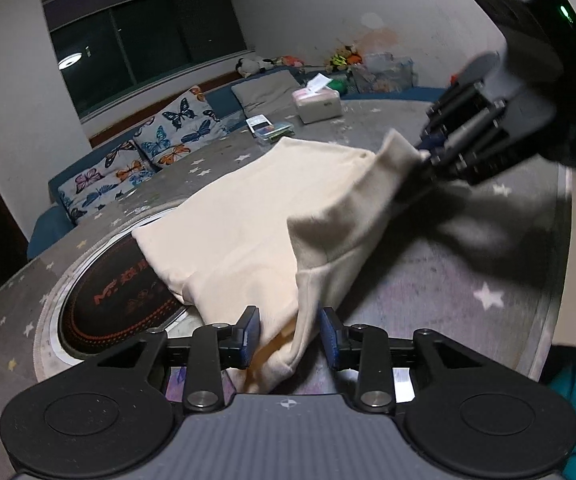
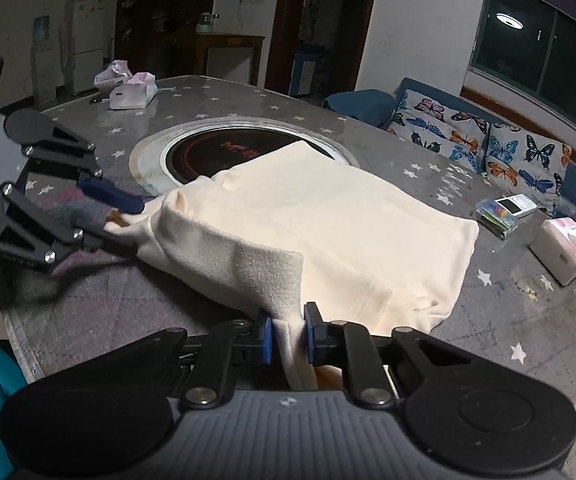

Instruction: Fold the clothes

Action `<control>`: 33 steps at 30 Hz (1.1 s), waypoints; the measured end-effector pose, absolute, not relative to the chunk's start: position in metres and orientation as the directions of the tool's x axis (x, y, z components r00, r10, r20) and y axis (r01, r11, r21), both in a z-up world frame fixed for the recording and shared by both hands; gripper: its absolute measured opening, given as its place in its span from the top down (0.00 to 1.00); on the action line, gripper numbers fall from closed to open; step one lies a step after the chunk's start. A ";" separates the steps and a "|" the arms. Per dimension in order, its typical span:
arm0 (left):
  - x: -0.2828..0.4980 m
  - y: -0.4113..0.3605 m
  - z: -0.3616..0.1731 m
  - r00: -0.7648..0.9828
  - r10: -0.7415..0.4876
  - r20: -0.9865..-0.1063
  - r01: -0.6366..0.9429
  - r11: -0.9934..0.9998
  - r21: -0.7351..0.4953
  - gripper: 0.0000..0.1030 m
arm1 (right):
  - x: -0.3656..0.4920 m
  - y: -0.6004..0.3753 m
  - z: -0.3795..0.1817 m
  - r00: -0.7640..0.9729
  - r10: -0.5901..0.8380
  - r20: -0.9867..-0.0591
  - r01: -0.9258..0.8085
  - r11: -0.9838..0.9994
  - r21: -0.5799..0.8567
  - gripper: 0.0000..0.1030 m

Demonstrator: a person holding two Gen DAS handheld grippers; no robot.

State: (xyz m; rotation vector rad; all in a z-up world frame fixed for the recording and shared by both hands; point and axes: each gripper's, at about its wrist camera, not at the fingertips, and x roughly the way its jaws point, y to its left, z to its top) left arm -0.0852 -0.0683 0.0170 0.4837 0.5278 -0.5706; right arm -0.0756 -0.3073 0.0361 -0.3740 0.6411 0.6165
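A cream fleece garment (image 1: 248, 216) lies partly folded on the round grey star-patterned table (image 1: 448, 300); it also shows in the right wrist view (image 2: 348, 232). My left gripper (image 1: 290, 336) has its jaws a little apart around one near corner of the cloth, which hangs between the blue pads. My right gripper (image 2: 288, 334) is shut on the other near corner, and it shows in the left wrist view (image 1: 428, 152) lifting that corner. The near edge is raised off the table between the two grippers. The left gripper also shows in the right wrist view (image 2: 128, 216).
A round black hotplate (image 2: 224, 152) is set in the table, partly under the garment. Tissue boxes (image 2: 564, 256) (image 2: 132, 94), a small clear box (image 2: 496, 216) and a white device (image 2: 516, 204) sit on the table. A butterfly-cushioned sofa (image 2: 488, 144) stands behind.
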 end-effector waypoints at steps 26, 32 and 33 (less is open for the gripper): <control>-0.133 -0.047 0.078 0.728 -0.447 -0.520 0.624 0.745 0.235 0.92 | -0.147 -0.318 0.096 0.625 0.485 -0.612 -0.670 0.735 -0.101 0.91; -0.097 -0.053 0.085 0.770 -0.415 -0.484 0.577 0.777 0.252 0.92 | -0.116 -0.318 0.106 0.660 0.474 -0.583 -0.645 0.756 -0.115 0.91; -0.087 -0.053 0.087 0.777 -0.410 -0.479 0.568 0.784 0.250 0.92 | -0.109 -0.318 0.107 0.664 0.471 -0.581 -0.641 0.759 -0.116 0.91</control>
